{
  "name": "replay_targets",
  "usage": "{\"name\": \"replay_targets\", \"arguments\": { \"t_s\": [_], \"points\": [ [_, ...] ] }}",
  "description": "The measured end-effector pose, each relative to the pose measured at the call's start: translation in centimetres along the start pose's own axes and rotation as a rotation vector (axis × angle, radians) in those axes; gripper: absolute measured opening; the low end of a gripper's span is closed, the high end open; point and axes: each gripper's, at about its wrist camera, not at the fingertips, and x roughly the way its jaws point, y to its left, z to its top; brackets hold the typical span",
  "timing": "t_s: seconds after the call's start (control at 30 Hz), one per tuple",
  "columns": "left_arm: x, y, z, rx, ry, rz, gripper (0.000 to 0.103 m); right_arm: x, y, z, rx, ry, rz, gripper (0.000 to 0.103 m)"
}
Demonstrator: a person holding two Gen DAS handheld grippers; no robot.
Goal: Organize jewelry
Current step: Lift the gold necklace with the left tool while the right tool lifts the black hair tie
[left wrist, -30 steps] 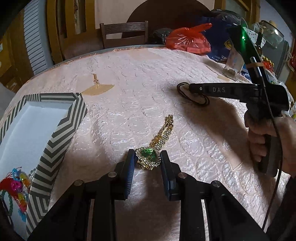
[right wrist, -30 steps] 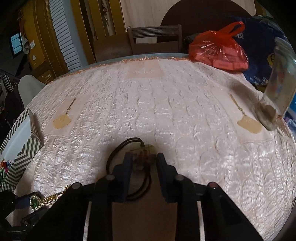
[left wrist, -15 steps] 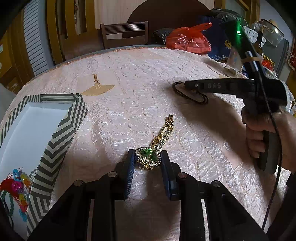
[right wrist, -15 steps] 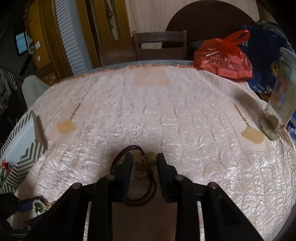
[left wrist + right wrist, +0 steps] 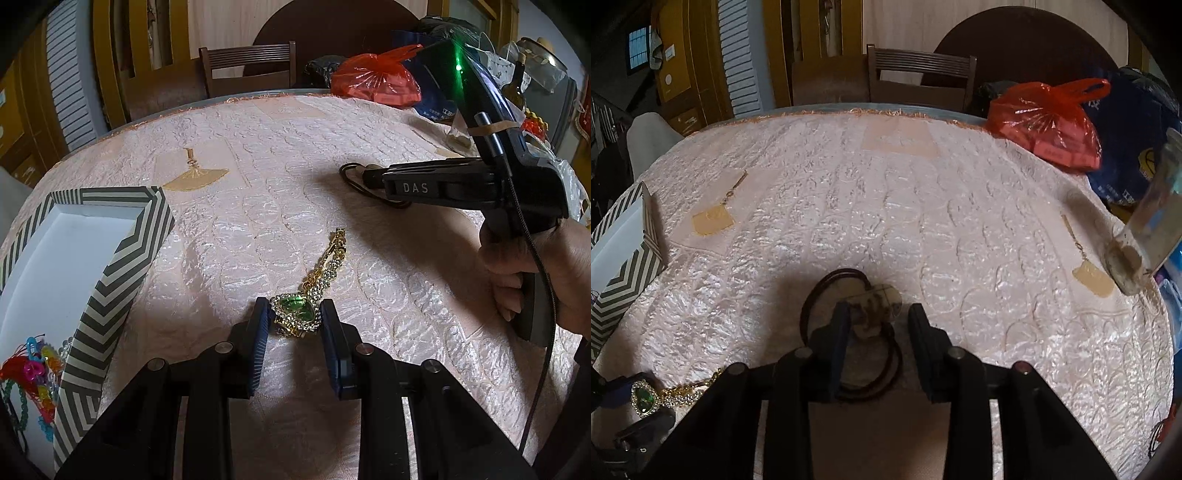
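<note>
Clearly "DAS" (white letters) on right hand-held gripper [image 5: 364, 177]

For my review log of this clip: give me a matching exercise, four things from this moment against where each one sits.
Things:
1. green-stone bracelet
2. dark cord necklace
3. colourful beads
4. red plastic bag

Places:
A. inside the striped box
B. far table edge
C. between the left gripper's jaws
D. between the right gripper's opening jaws

Pairs: 1-C, 2-D, 3-A, 4-B
</note>
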Motion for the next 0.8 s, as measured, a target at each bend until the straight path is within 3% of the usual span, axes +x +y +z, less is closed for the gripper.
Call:
{"name": "replay_targets", "arguments": {
  "t_s": [0.07,0.23,0.37,0.57,0.8],
  "points": [
    [0.0,0.1,0.0,-0.003,0.0,-0.005,0.039,-0.1,0.0,-0.1,-0.004,-0.004,-0.007,0.023],
    [0.1,-0.2,0.0,0.01,0.004,-0.025,0.048,-1.4,-0.5,-1.3,0.017,0.005,-0.02,0.023],
    [0.1,-0.3,0.0,0.006,0.003,-0.037,0.049,-3.2,-1.8,-2.8,0.102,0.058,-0.01,0.023],
    [0.0,1.1,0.1,-0.055,-0.007,-0.114,0.049,-6.5,-1.7,-6.5,0.135,0.13,-0.046,0.023],
    [0.6,-0.3,0.7,0.052,0.006,-0.048,0.045,-8.6,-0.3,-9.5,0.132,0.097,-0.037,0.023]
  ]
}}
